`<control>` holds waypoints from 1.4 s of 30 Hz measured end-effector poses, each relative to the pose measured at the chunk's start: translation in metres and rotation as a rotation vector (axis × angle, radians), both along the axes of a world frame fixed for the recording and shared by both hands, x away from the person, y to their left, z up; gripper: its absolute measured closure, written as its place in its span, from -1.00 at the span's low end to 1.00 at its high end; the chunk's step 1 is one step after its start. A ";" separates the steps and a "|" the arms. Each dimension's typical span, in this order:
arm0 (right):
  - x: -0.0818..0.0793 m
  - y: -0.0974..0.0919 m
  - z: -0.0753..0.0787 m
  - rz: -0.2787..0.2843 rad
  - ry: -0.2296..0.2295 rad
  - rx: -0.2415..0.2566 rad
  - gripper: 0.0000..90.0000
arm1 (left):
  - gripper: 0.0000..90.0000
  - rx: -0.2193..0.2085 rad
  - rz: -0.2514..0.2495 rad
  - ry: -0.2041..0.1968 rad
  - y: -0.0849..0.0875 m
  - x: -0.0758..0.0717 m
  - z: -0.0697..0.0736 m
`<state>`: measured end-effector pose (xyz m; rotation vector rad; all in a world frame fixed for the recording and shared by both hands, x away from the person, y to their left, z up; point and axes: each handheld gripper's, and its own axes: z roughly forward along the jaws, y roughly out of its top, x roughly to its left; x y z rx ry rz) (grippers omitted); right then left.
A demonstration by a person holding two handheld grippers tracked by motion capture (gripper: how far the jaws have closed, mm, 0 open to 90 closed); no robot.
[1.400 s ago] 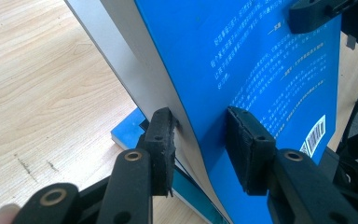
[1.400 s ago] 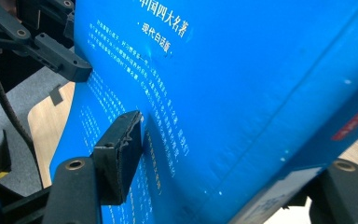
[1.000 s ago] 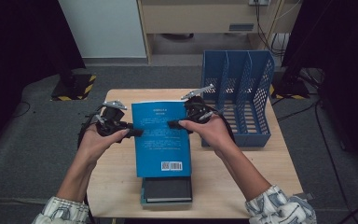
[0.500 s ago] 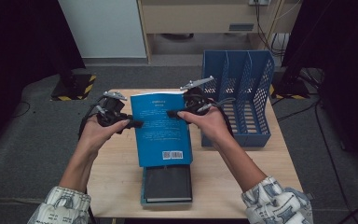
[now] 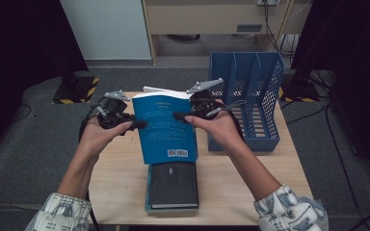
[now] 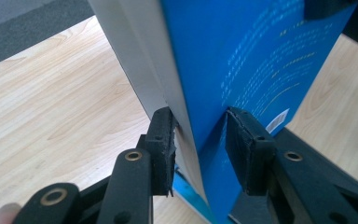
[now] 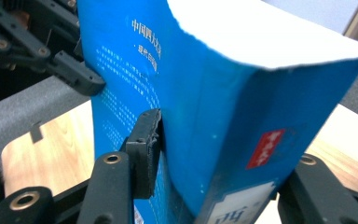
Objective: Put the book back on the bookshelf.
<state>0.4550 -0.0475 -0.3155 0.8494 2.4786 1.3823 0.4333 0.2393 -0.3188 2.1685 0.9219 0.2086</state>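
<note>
The left gripper (image 5: 137,124) squeezes the left edge of the thick blue paperback book (image 5: 166,130). The book is lifted and tilted above the dark book (image 5: 173,185) lying flat on the wooden table (image 5: 120,178). The right gripper (image 5: 179,116) has just been closing and now pinches the book's spine side. Right of the book waits the blue plastic file rack (image 5: 250,96). The heavy book could slip out if one grip is weak.

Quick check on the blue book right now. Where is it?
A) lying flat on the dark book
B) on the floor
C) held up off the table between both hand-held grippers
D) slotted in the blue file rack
C: the blue book stands tilted above the dark book, clamped on one edge by the left hand-held gripper and on the other by the right hand-held gripper.
</note>
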 end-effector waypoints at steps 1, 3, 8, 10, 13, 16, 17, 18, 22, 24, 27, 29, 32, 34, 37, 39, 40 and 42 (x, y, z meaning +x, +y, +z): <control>-0.004 -0.001 0.001 0.007 -0.007 -0.002 0.19 | 0.38 0.000 0.006 -0.019 -0.001 -0.007 0.000; -0.013 -0.003 0.002 0.020 -0.021 -0.008 0.19 | 0.37 0.006 0.001 -0.030 -0.003 -0.014 0.002; -0.027 -0.005 0.005 0.068 -0.035 -0.024 0.17 | 0.36 0.026 -0.017 -0.040 -0.006 -0.023 0.007; -0.028 -0.004 0.008 0.088 -0.056 -0.007 0.17 | 0.35 0.016 -0.022 -0.041 -0.007 -0.024 0.006; -0.028 -0.001 0.012 0.122 -0.063 0.022 0.19 | 0.34 0.012 -0.030 -0.043 -0.007 -0.025 0.007; -0.028 0.003 0.014 0.129 -0.059 0.011 0.24 | 0.31 0.014 -0.021 -0.056 -0.006 -0.026 0.006; -0.027 0.004 0.015 0.128 -0.060 0.006 0.29 | 0.31 0.006 0.007 -0.078 -0.004 -0.028 0.003; -0.027 0.004 0.015 0.128 -0.060 0.006 0.29 | 0.30 0.006 0.007 -0.078 -0.004 -0.028 0.003; -0.027 0.004 0.013 0.139 -0.079 -0.001 0.33 | 0.10 0.024 0.039 -0.080 0.000 -0.031 -0.009; -0.027 0.004 0.013 0.136 -0.078 0.000 0.33 | 0.02 0.025 0.055 -0.078 0.004 -0.035 -0.018; -0.028 0.004 0.013 0.137 -0.076 -0.002 0.33 | -0.12 0.016 0.097 -0.079 0.013 -0.044 -0.038; -0.029 0.005 0.014 0.136 -0.076 -0.004 0.32 | -0.30 0.012 0.126 -0.075 0.017 -0.050 -0.052; -0.029 0.005 0.014 0.138 -0.076 -0.003 0.32 | -0.46 0.029 0.153 -0.067 0.020 -0.056 -0.067; -0.029 0.005 0.014 0.140 -0.076 -0.003 0.32 | -0.50 0.015 0.180 -0.050 0.023 -0.061 -0.083; -0.029 0.006 0.014 0.129 -0.076 -0.005 0.33 | -0.64 -0.051 0.238 -0.021 0.029 -0.072 -0.113; -0.028 0.007 0.013 0.118 -0.081 -0.006 0.34 | -0.73 -0.060 0.256 -0.011 0.034 -0.075 -0.127; -0.028 0.007 0.013 0.111 -0.082 -0.006 0.34 | -0.78 -0.063 0.266 -0.009 0.037 -0.075 -0.134; -0.026 0.008 0.014 0.096 -0.079 -0.007 0.34 | -0.83 -0.045 0.299 0.002 0.045 -0.074 -0.143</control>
